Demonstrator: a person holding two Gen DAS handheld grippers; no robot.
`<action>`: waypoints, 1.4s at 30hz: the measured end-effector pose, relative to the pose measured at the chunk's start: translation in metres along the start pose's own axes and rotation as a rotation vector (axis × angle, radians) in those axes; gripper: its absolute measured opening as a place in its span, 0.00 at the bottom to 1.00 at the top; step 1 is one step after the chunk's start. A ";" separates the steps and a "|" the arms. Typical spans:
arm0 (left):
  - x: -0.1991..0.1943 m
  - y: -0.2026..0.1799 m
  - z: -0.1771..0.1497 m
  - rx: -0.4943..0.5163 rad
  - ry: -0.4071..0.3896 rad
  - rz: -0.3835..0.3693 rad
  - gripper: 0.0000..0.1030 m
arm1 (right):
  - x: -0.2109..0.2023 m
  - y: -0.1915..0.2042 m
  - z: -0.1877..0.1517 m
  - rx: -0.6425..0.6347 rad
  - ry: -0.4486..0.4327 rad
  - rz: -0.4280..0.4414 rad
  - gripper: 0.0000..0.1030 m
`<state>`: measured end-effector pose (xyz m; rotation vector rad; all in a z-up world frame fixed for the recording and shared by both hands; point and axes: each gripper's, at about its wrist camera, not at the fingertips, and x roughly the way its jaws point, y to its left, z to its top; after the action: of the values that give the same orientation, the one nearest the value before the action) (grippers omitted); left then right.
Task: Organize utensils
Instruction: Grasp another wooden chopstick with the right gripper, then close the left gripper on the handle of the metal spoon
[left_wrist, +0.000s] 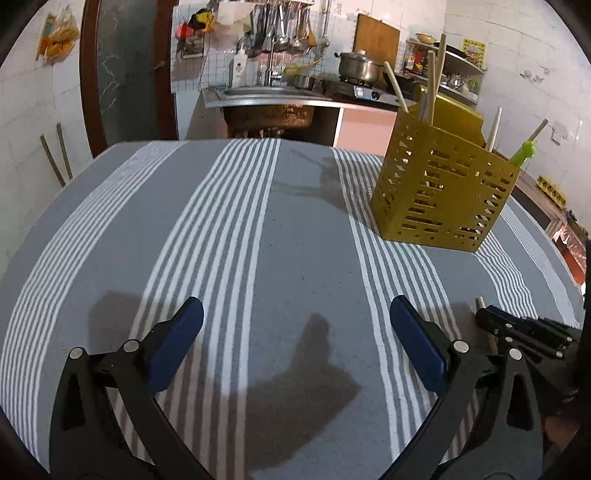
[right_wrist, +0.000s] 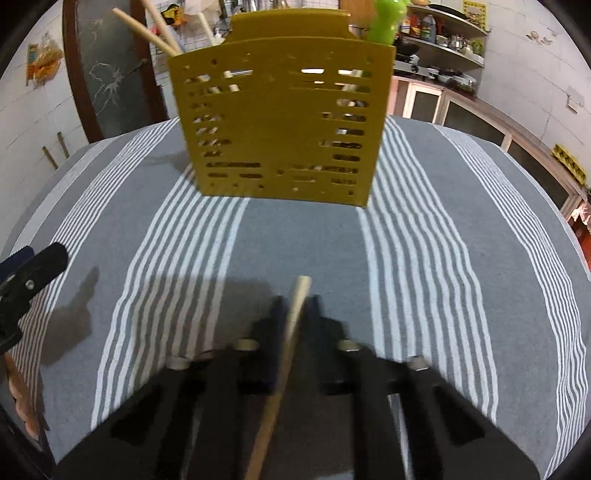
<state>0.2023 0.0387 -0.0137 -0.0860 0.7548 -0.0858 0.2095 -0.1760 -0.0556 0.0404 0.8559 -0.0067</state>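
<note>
Your right tool (right_wrist: 295, 306) is clamped on a wooden chopstick (right_wrist: 291, 332) near the table's (left_wrist: 295, 258) front edge; your left tool (left_wrist: 295, 332) gapes empty. The yellow utensil holder (right_wrist: 277, 129) stands toward the far edge.

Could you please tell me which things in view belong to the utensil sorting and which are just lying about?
Job:
- chopstick between the right gripper's jaws
- yellow holder
- sticks in it

Lying about:
- pot
- bottle
- ladles
</note>
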 end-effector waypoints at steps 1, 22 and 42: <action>0.001 -0.002 0.000 -0.003 0.015 -0.003 0.95 | -0.002 -0.001 -0.001 0.004 -0.004 0.010 0.07; -0.008 -0.119 -0.053 0.085 0.190 -0.150 0.88 | -0.026 -0.108 -0.029 0.154 -0.016 -0.006 0.07; 0.017 -0.152 -0.045 0.149 0.270 -0.163 0.40 | -0.026 -0.105 -0.033 0.142 -0.014 -0.027 0.07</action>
<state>0.1771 -0.1157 -0.0412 0.0062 1.0075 -0.3133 0.1649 -0.2800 -0.0611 0.1623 0.8410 -0.0930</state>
